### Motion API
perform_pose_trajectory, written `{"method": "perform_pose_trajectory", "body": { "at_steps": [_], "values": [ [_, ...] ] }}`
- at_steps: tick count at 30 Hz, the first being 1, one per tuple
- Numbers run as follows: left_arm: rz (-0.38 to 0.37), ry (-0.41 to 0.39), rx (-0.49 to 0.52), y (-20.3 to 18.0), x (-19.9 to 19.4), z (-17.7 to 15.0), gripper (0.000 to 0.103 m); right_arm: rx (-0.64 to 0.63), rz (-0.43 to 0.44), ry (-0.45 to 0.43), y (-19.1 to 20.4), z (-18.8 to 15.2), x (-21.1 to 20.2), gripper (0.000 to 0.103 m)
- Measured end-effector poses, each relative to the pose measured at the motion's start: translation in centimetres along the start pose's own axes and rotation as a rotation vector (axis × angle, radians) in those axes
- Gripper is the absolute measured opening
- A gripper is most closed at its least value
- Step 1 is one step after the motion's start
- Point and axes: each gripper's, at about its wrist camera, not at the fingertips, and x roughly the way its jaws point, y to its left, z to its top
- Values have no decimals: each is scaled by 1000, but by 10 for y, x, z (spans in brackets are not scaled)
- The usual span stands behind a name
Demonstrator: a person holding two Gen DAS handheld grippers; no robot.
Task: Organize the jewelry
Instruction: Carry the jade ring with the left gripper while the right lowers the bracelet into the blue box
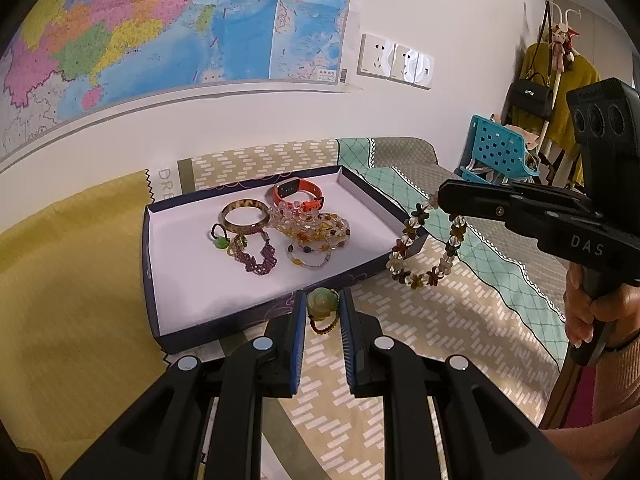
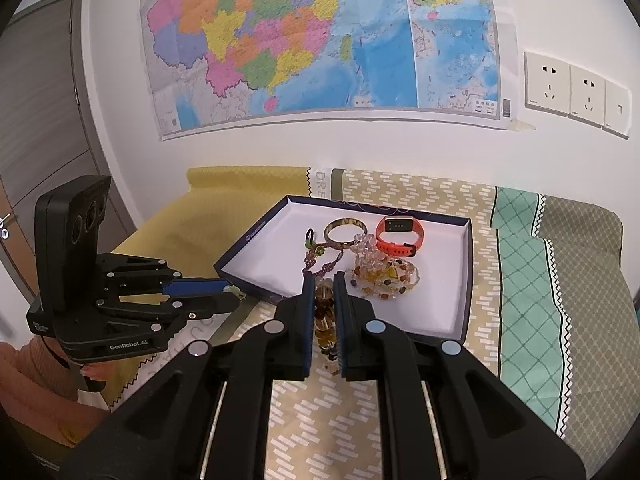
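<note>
The left claw (image 1: 323,312) is closed on a pale green jade pendant (image 1: 322,300) with a short loop of dark red-brown beads hanging under it, the piece pinched between the blue pads just short of the near wall of the box lid (image 1: 224,320). That shallow dark-blue lid with a white floor lies on a patterned bed cover (image 1: 400,340) straight ahead of the left claw, and inside it, beyond the fingertips, sit a mottled brown bangle (image 1: 245,214), an orange watch band (image 1: 298,196) behind it, a heap of clear and amber bead bracelets (image 1: 316,226), a purple beaded bracelet (image 1: 260,258) and a small green-stone ring charm (image 1: 220,240). To the right of the left claw and higher up, the right claw (image 1: 440,198) is clamped on a flower-bead necklace (image 1: 424,252), which hangs in a loop from its tip over the lid's right corner and the bed cover. In the right wrist view, the same strand shows as amber and clear beads (image 2: 325,320) bunched between the right claw's pads, with the lid directly ahead and the left claw low to its left. A person's hand (image 1: 600,312) grips the right handle.
</note>
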Motion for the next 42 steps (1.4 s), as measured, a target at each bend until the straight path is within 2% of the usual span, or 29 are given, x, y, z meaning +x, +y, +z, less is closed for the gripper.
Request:
{"method": "perform_pose_trajectory", "body": {
  "at_steps": [42],
  "values": [
    [58,-1,-6,23,24,25,15,19,14,-15,-15,35,32,9]
  ]
}}
